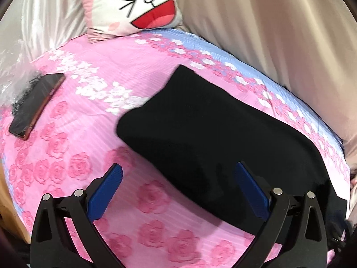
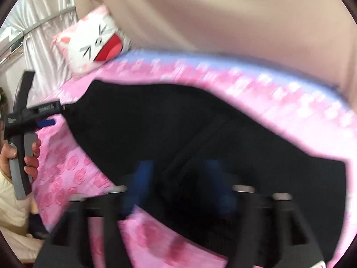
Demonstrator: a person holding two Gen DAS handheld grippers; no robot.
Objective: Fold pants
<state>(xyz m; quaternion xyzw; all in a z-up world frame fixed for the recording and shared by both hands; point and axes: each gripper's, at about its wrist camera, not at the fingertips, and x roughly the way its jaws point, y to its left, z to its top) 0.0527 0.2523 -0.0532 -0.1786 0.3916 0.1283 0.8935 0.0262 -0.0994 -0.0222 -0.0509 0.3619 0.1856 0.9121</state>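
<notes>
The black pants [image 1: 212, 122] lie folded in a thick bundle on the pink rose-print bedspread [image 1: 78, 134]. My left gripper [image 1: 178, 176] hovers open at the bundle's near left corner, its right blue pad [image 1: 247, 181] over the cloth and its left pad over bare bedspread. In the blurred right wrist view the pants [image 2: 178, 120] stretch across the bed. My right gripper [image 2: 178, 178] stands over their near edge with its blue pads apart and nothing pinched between them. At the left of that view a hand [image 2: 31, 156] holds the left gripper [image 2: 48, 117].
A dark phone [image 1: 36, 107] lies at the bed's left side beside crinkled clear plastic [image 1: 13, 71]. A cat-face pillow [image 1: 133, 6] rests at the head of the bed. Beige fabric [image 1: 279, 33] rises along the far side. The bed's edge drops off at the lower left.
</notes>
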